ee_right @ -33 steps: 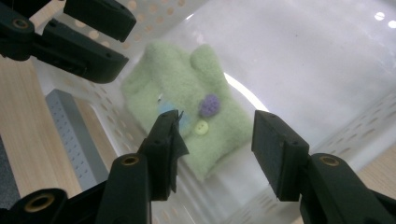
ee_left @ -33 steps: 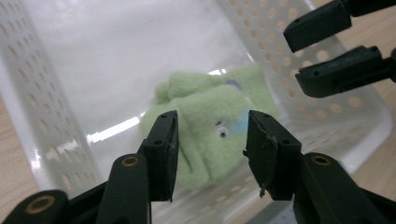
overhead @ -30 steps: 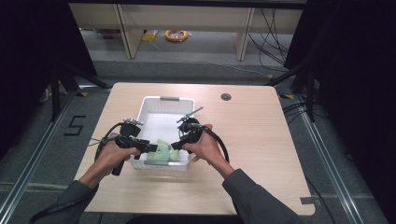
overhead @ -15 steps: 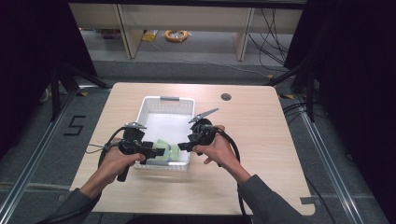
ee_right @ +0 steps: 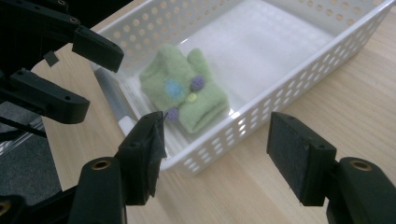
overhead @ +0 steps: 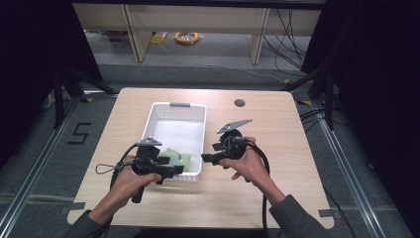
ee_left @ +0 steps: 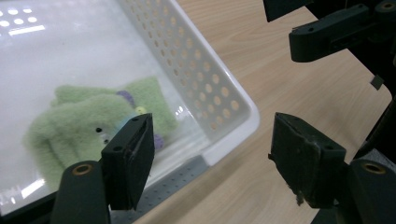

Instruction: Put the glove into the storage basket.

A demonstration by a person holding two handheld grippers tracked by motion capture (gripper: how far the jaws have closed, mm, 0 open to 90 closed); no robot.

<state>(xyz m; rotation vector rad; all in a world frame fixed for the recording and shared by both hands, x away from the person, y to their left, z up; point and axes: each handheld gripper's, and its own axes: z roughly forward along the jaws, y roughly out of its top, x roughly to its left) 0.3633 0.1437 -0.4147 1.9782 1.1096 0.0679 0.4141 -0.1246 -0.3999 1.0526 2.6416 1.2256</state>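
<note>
High view: green plush (overhead: 179, 157) inside basket (overhead: 171, 110)

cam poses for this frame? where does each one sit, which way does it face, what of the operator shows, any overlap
High view: fixed above the person's side, looking forward and down on the table; both forearms, left tongs, right tongs.
Left gripper view: rides the left tongs, looking across the basket corner; own open jaws, the other tongs top right.
Right gripper view: rides the right tongs, facing the basket; own open jaws, the other tongs at left.
Shared: all three see the basket and the green plush toy.
</note>
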